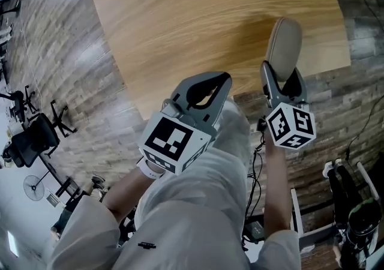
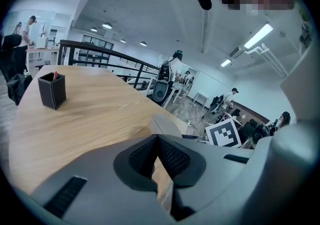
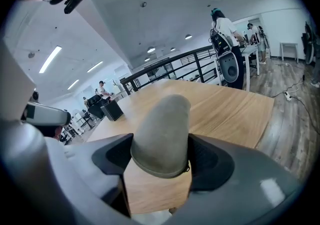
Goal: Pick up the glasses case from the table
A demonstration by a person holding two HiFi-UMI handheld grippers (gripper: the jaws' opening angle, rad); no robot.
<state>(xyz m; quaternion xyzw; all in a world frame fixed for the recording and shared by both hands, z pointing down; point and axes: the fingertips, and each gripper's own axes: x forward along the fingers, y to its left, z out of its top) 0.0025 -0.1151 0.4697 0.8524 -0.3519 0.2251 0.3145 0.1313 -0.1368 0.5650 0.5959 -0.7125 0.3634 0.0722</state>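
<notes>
Over the table [image 1: 198,17], glasses case [image 1: 285,44] clamped between right gripper [image 1: 282,86] jaws

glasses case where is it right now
The glasses case is clamped in the jaws of the right gripper, at the head view's right, over the near edge of the wooden table.

An open-plan office is indicated: a broad wooden tabletop [image 1: 198,23] is set on plank flooring [image 1: 72,65], a wheeled office chair [image 1: 33,137] is seen nearby, and strip lights [image 2: 258,35], a black railing [image 2: 100,56] and a person at a desk [image 2: 26,29] are shown beyond.
</notes>
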